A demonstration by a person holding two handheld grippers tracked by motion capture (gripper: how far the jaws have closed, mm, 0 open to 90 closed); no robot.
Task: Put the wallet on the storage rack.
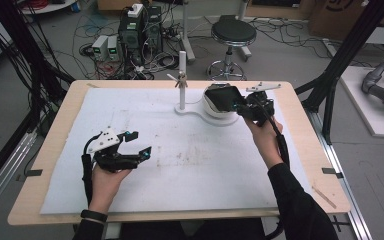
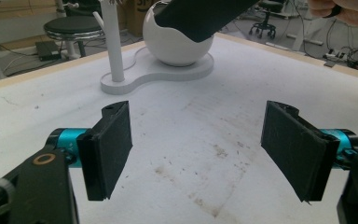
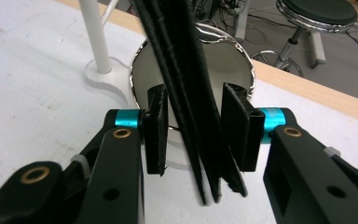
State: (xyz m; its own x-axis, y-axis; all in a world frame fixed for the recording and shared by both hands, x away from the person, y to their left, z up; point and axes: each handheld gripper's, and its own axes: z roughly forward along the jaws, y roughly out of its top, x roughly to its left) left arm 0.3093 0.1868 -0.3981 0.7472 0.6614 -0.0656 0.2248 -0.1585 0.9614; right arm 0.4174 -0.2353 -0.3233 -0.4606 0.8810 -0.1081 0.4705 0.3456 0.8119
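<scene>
My right gripper (image 3: 193, 133) has its pads parted narrowly around a flat black wallet-like pouch (image 3: 186, 79), not pressing it. The pouch stands edge-on, its long axis tilted up, its far end in the round white bowl-shaped holder (image 1: 216, 107). My left gripper (image 2: 200, 149) gapes wide, empty, above the white mat (image 1: 180, 160).

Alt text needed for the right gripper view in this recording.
A flat black wallet-like item stands on edge between the right gripper's two padded fingers, with small gaps at both pads. Behind it sits a round white bowl on a white base beside a white post.
</scene>
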